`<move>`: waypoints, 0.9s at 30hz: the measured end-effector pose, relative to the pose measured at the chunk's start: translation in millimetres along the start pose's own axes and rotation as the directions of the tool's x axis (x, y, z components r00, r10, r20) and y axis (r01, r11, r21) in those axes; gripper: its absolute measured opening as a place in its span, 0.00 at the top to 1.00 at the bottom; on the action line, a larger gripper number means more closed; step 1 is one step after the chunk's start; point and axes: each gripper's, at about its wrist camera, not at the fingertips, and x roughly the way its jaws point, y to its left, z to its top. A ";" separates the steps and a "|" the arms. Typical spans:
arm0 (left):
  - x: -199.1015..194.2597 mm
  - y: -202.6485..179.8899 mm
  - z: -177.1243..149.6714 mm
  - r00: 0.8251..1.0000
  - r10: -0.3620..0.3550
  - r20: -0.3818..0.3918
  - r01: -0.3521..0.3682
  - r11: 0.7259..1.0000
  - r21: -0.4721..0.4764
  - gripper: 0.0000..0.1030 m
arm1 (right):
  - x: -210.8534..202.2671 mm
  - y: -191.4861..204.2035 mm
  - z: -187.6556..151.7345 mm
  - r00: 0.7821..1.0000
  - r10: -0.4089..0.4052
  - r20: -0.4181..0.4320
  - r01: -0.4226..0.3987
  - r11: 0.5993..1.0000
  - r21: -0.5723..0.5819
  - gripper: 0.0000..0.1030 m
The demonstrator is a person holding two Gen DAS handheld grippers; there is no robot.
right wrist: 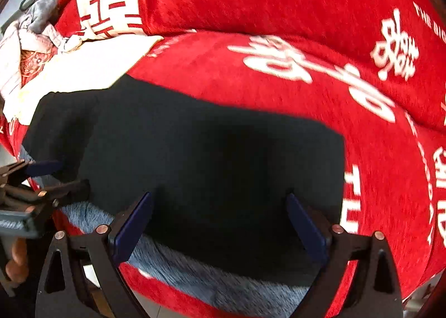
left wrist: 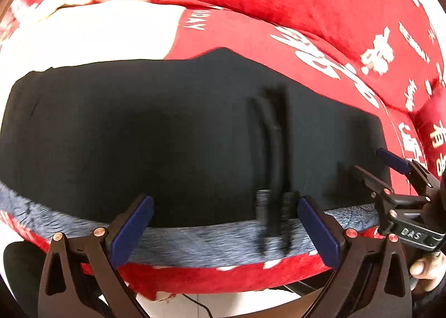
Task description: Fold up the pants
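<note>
Both my left gripper (left wrist: 223,223) and right gripper (right wrist: 220,220) gape wide, holding nothing, over black pants (left wrist: 167,136); only left view shows the drawstring (left wrist: 274,150)

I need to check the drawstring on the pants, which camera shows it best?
The left wrist view: the drawstring runs down the black pants to their grey fleece edge, slightly blurred. In the right wrist view I cannot make it out on the pants.

Both cameras sit low at the near edge of the sofa seat (left wrist: 320,47), looking forward and slightly down, close over the black pants (left wrist: 167,128). The left view covers the pants' left and middle. The right view, further right, covers their right end. They share the pants' middle, and each catches the other gripper at its edge.
</note>
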 end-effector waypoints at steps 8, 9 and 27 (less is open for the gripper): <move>-7.1 93.8 -1.2 0.987 0.160 0.003 -0.157 0.975 -0.157 0.00 | 29.4 65.7 30.7 0.998 -0.056 -0.031 0.053 0.994 -0.096 0.05; -7.3 107.3 -2.1 0.985 0.175 -0.007 -0.173 0.969 -0.177 0.00 | 28.8 67.0 35.4 0.999 -0.045 -0.030 0.042 0.996 -0.081 0.05; -43.7 199.3 -28.8 0.973 0.230 -0.009 -0.221 0.923 -0.316 0.00 | 95.5 307.0 134.9 0.939 0.283 -0.198 -0.344 0.723 -0.599 0.05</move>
